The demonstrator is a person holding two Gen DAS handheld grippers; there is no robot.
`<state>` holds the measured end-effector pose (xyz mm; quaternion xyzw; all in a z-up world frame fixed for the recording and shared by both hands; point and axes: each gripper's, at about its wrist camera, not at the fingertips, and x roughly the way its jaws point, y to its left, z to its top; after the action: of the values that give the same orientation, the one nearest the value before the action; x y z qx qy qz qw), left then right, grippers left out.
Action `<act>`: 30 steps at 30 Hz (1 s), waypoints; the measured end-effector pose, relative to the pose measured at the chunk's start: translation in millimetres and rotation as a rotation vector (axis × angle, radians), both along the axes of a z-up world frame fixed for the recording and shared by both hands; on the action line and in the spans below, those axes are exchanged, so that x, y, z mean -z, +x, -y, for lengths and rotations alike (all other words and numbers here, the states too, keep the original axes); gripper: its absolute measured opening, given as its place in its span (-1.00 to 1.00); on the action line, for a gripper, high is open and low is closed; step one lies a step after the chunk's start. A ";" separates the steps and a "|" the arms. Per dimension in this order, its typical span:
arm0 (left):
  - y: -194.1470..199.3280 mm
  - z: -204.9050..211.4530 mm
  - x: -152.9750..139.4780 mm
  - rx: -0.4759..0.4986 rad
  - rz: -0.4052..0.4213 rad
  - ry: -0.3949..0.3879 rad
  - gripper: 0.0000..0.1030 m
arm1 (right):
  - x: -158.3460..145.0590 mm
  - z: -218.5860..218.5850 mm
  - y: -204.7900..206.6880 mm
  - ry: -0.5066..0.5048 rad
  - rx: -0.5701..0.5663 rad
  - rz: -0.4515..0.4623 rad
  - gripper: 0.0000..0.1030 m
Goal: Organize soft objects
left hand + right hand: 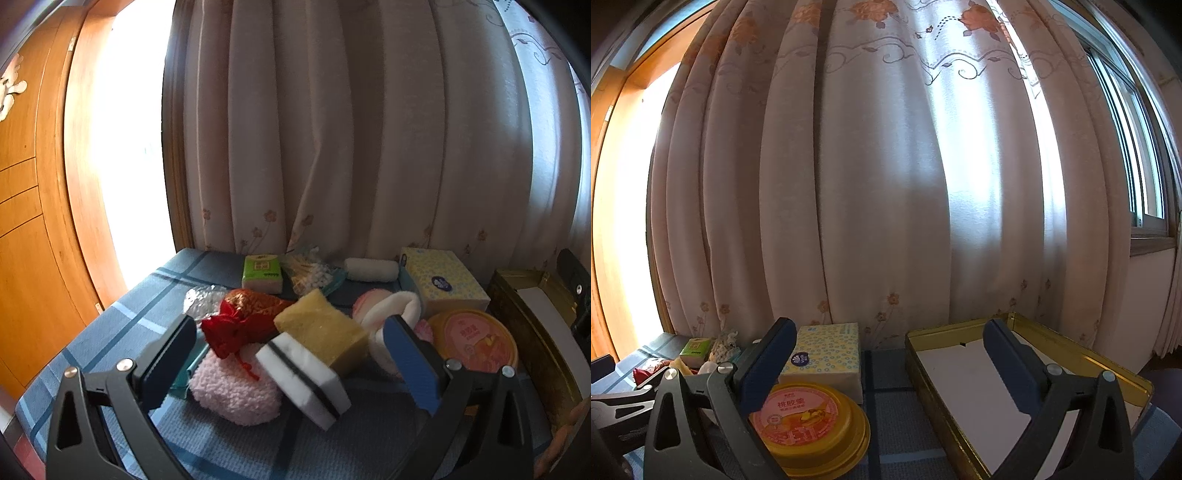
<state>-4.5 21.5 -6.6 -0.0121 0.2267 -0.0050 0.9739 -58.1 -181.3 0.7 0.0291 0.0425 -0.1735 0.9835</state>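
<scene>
Lying between the spread fingers of the left gripper, a heap of soft goods on a blue plaid cloth; nothing is gripped.

- White melamine sponge with dark stripe: tilted, nearest the tool, midway between the fingers, its upper end under the yellow sponge.
- Yellow sponge block: just beyond it, leaning on it.
- Pink fluffy cloth: toward the left finger, touching the white sponge.
- Red-and-gold fabric pouch: ahead of the left finger, lying over the pink cloth.
- White-and-pink rolled cloth: just beside the right finger's tip.
- Green tissue packet, bag of cotton swabs, white rolled towel: in a row well ahead, near the curtain.
- Yellow-patterned tissue box: ahead and right of the right finger.
- Round yellow lidded tub: just outside the right finger.

Right gripper: fingers wide apart, holding nothing. Gold tin with a white lining sits under and around its right finger; the same tub lies beside its left finger, the tissue box just beyond.
</scene>
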 end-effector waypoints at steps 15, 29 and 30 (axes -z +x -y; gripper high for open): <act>-25.2 -106.5 6.8 -0.139 -0.080 0.032 0.89 | 4.6 -11.4 5.3 0.024 -0.141 -0.060 0.79; -28.5 -129.1 15.9 -0.131 -0.121 0.062 0.82 | 25.6 -124.9 17.9 0.007 -0.632 -0.363 -0.06; -29.1 -129.6 15.7 -0.128 -0.121 0.067 0.79 | 27.6 -131.8 20.8 0.003 -0.650 -0.389 -0.08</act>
<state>-33.5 151.1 -22.4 0.0058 0.2840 0.0654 0.9566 -37.3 -49.5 -26.9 -0.0181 0.2357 0.1452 0.9607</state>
